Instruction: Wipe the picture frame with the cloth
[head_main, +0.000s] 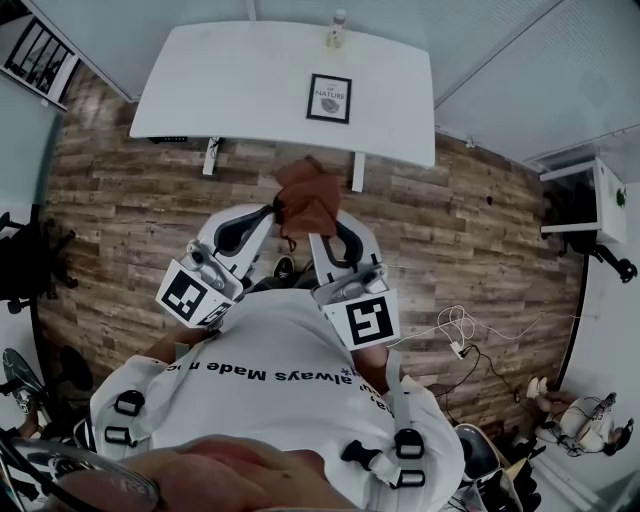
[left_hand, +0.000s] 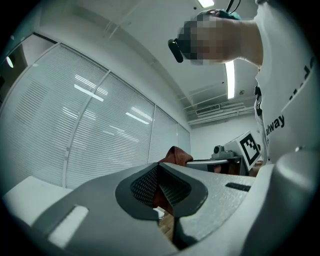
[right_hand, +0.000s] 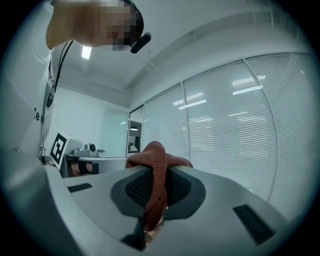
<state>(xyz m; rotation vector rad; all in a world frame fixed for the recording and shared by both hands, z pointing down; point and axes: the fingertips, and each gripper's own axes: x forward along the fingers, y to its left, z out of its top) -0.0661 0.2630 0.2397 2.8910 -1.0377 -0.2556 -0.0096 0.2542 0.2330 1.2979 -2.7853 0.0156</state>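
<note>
A black picture frame (head_main: 329, 98) lies on the white table (head_main: 230, 90) ahead of me, far from both grippers. I hold a rust-brown cloth (head_main: 305, 195) up near my chest, above the floor. My left gripper (head_main: 272, 212) pinches its left edge, and in the left gripper view the cloth (left_hand: 176, 155) shows between and behind the shut left gripper (left_hand: 159, 167). My right gripper (head_main: 318, 232) is shut on the cloth (right_hand: 156, 165), which bulges over the right gripper (right_hand: 159, 175) and hangs down between its pads.
A small bottle (head_main: 337, 30) stands at the table's far edge. Wood-plank floor (head_main: 470, 230) lies between me and the table. White cables (head_main: 455, 330) trail on the floor at right. A white cabinet (head_main: 598, 200) stands at far right. Window blinds (right_hand: 240, 125) fill the wall.
</note>
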